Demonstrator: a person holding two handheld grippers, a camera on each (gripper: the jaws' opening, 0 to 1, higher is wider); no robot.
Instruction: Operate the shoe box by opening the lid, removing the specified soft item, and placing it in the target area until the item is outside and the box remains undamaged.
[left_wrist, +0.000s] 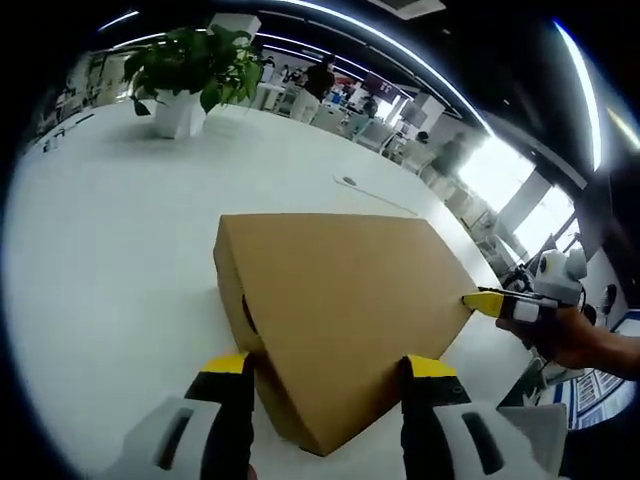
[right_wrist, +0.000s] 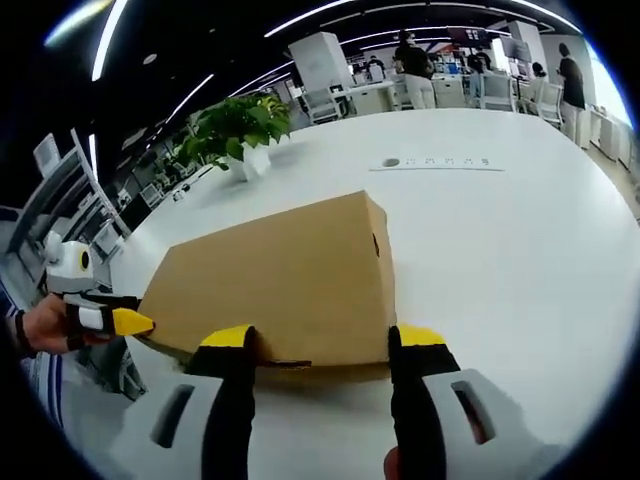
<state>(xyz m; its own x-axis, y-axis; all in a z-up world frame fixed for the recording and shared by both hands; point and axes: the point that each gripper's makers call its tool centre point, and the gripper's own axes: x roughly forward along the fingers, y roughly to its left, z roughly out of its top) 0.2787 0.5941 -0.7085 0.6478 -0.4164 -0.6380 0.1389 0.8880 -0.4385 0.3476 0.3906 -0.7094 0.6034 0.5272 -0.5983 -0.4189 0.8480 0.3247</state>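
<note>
White table (left_wrist: 110, 260) | closed brown cardboard shoe box (left_wrist: 340, 310) at 12 o'clock of left tongs (left_wrist: 328, 372), corner between spread jaws | right tongs (right_wrist: 320, 343) spread, straddling short end, long axis running away.

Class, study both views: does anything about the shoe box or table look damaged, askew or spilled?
Nothing stands out. The box sits flat on the white table, lid shut, with no dents or tears visible. A potted plant stands upright behind it.
</note>
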